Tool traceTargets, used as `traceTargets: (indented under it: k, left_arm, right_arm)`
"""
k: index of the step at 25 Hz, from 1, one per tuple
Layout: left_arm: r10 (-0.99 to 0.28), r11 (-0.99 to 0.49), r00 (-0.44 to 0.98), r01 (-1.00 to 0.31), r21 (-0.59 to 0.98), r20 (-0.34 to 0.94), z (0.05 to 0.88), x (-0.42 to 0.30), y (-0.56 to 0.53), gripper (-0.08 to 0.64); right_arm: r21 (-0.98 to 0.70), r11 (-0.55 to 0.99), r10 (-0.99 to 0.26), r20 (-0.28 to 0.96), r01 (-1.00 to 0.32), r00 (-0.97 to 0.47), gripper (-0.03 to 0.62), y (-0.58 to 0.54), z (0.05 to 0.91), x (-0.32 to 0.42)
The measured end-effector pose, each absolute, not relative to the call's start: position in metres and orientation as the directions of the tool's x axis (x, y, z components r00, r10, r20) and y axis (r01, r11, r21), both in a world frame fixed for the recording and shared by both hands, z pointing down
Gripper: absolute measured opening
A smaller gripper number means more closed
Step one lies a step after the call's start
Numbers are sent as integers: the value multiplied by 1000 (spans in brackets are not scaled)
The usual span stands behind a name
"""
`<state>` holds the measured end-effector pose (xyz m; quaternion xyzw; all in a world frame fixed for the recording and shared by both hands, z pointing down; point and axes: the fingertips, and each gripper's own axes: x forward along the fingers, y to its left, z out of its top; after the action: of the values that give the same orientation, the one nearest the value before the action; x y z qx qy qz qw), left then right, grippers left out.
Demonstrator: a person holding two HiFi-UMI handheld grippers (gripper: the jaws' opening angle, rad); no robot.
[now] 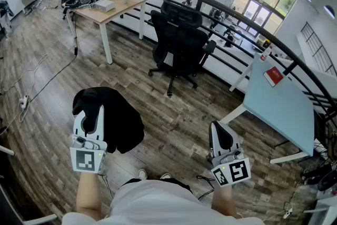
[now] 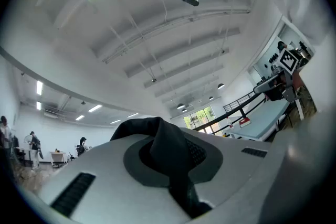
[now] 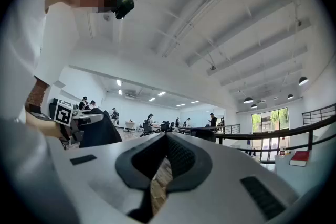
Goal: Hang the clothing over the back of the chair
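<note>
1. The left gripper [image 1: 90, 112] is pressed shut on a fold of the black clothing [image 1: 120, 119]. In the left gripper view the dark cloth [image 2: 160, 136] bunches up between the closed jaws and runs down the gap between them.
2. The rest of the clothing hangs from that gripper as a dark mass above the wooden floor [image 1: 174, 113], at the person's left side.
3. The right gripper [image 1: 223, 133] is held out level on the other side, well apart from the clothing. Its jaws meet at the tips with nothing between them, and only floor shows through the slit behind them [image 3: 164, 152].
4. The black office chair [image 1: 179, 39] stands ahead of the person, well apart from both grippers, with nothing over its back.
5. A wooden desk [image 1: 113, 8] behind the chair bears a white box [image 1: 104, 5]; what is in it cannot be made out.
6. A pale blue table [image 1: 279, 108] at the right carries a red flat item [image 1: 274, 75].
</note>
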<state>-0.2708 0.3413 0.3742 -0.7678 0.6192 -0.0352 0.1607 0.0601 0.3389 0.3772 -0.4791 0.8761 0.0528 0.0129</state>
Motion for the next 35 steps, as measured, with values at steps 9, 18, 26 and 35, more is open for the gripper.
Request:
traceTargets:
  k: [9,18,26,35]
  left_arm:
    - [-958,-186,240,-936,-298,-155,375,-258,340,37]
    - [-955,-206,258,-933,-296,-145,386,-220,337,37]
    - [-950,-227,277,-931,-285,-146,388,-203,301,37]
    - [-936,-267,315,-927,-262,-159,401,-210,166,37]
  right_arm:
    - [1,562,-823,-104,-827,-559,15,339,380,78]
    - [-27,560,-826,-89,-828,-556,15,327,409,114]
    - [-35,563,-825,-68,-825,-560,15,296,416,127]
    - [-11,541,-840,-48,-841,-540,15,171,420,112]
